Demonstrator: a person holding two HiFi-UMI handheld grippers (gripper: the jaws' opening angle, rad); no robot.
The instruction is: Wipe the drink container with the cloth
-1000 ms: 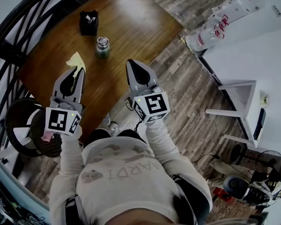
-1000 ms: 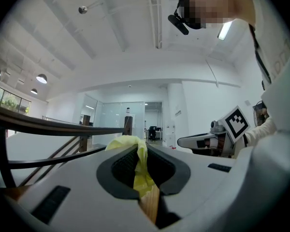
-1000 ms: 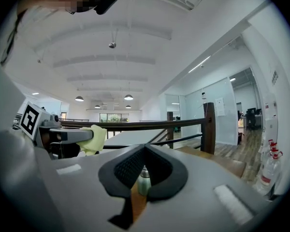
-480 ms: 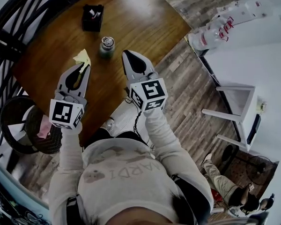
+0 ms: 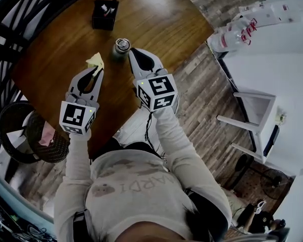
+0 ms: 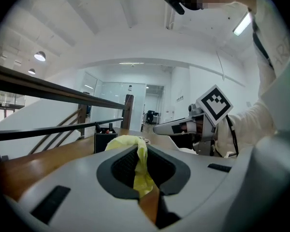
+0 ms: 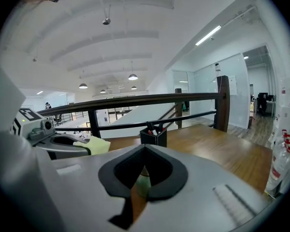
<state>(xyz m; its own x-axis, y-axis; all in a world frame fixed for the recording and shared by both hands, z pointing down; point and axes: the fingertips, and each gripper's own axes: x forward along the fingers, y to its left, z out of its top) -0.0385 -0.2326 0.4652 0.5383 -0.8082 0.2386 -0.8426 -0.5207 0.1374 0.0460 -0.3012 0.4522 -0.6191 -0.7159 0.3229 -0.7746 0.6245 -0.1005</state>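
left gripper [image 5: 97, 70] pinching yellow cloth [image 5: 95, 60]; right gripper [image 5: 134, 52] pressed together, empty, near drink container [image 5: 121, 47]. wiping looks not started.

Glossy varnished wood on the table [image 5: 156, 14]; soft, crumpled cloth [image 5: 95, 59]; shiny metal-looking lid on the drink container [image 5: 121, 46]; smooth matt plastic on the left gripper [image 5: 98, 70].
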